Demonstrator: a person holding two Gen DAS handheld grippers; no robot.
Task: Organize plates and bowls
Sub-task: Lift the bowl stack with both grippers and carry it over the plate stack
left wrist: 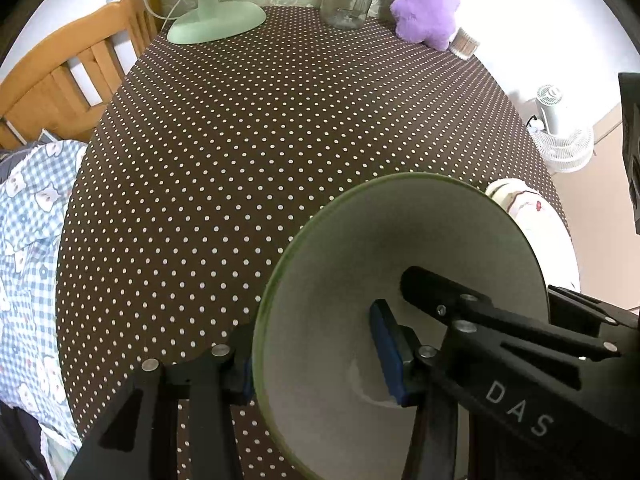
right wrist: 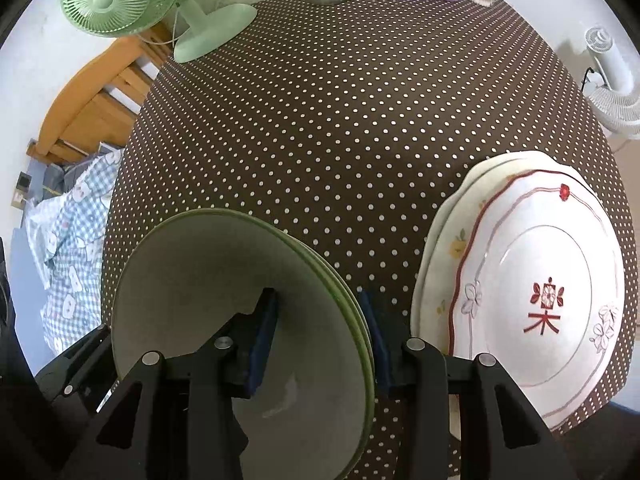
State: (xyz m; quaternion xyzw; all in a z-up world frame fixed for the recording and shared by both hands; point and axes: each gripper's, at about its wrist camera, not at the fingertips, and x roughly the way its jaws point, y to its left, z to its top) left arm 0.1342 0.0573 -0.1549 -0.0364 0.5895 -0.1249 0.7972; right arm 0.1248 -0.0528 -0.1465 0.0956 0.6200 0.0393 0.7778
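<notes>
Green bowl (right wrist: 240,280) sits on table (right wrist: 340,100), both claws astride its rim. Left gripper (left wrist: 316,364) clenched on left wall; right gripper (right wrist: 320,344) clenched on right wall, where a second rim shows nested. Plate stack (right wrist: 540,300) just right of right claw, nearer that hand.

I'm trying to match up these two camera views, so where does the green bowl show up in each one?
Left wrist: green bowl fills the lower right, left gripper straddling its rim.
Right wrist: green bowl sits lower left, right gripper across its rim.
Shared landmark: the green desk fan, top left in both.
</notes>
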